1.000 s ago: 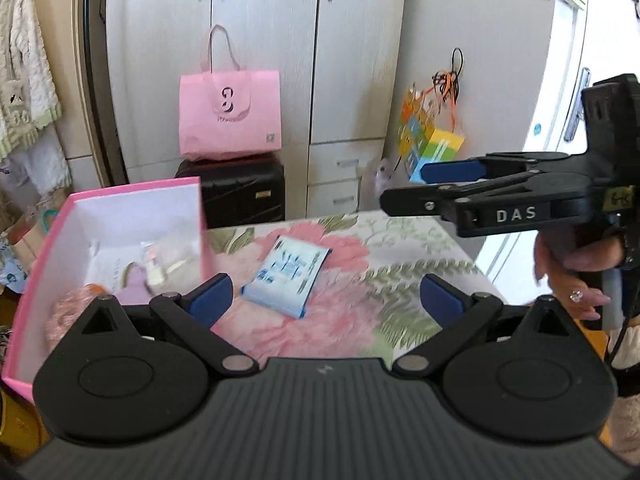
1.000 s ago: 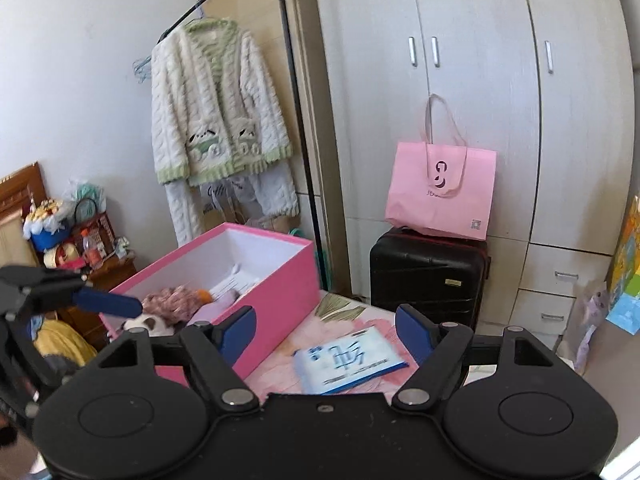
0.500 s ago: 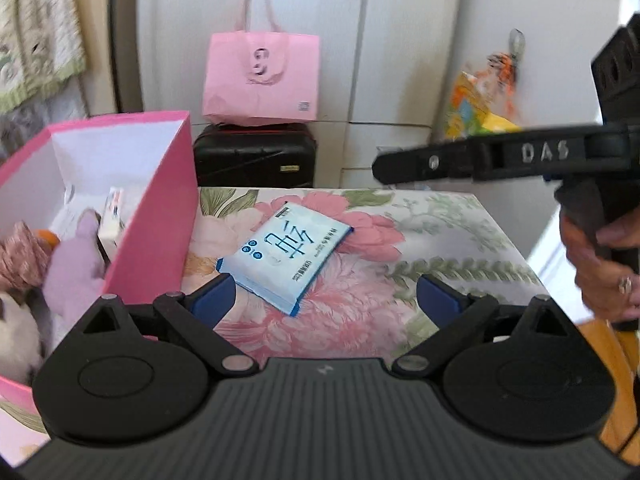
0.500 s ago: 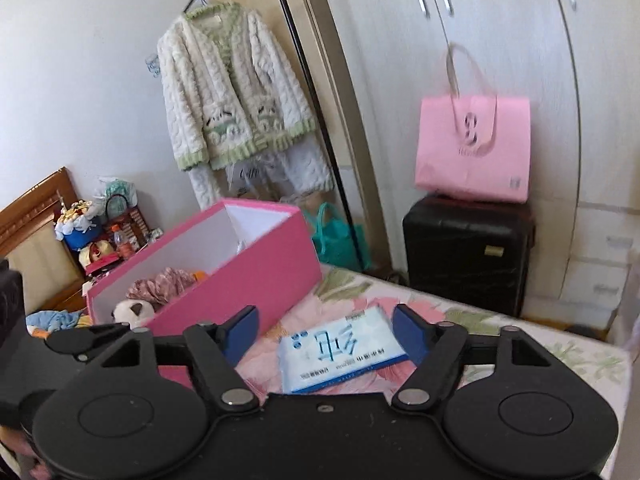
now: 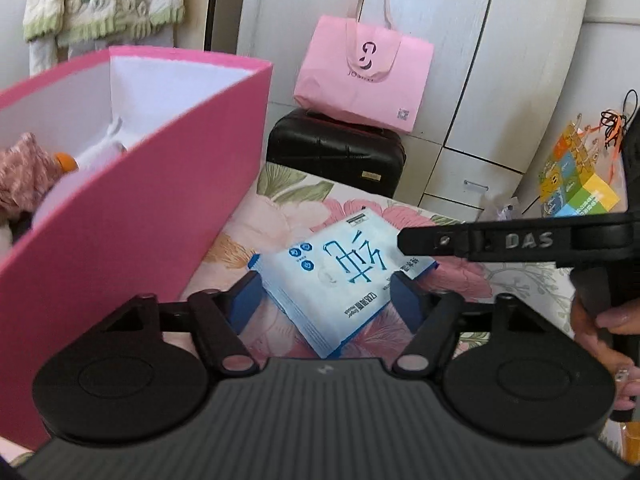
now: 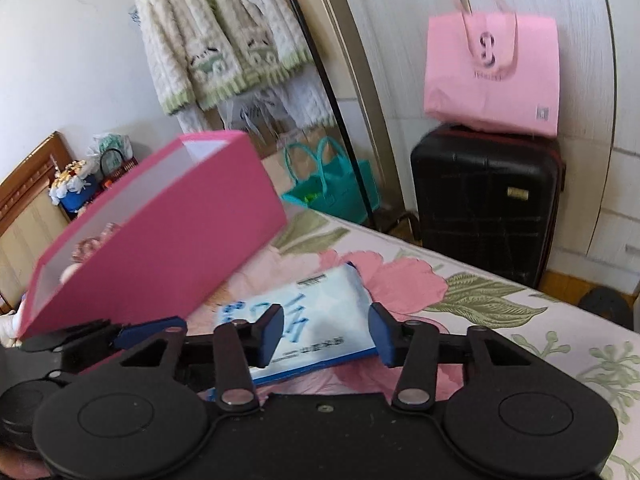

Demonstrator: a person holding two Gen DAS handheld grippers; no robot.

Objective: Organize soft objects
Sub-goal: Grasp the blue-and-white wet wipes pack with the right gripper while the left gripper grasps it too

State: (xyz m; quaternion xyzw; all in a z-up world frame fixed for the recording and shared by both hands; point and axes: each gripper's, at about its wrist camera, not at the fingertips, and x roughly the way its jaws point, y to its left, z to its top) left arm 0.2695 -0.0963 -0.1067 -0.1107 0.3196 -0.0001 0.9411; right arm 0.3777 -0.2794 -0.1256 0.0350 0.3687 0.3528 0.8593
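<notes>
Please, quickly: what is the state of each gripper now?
Left gripper: open, holding nothing, around the tissue pack.
Right gripper: open, holding nothing, over the same pack.

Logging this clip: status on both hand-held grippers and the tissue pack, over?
Left hand-held gripper open, right hand-held gripper open, both straddling the tissue pack. Pack flat on floral bedspread, ungripped. Pink box close alongside.

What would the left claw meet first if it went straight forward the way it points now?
Most likely the blue tissue pack lying on the floral bedspread; it sits between the open fingers of the left claw. Depth is unclear, so contact may be near.
</notes>
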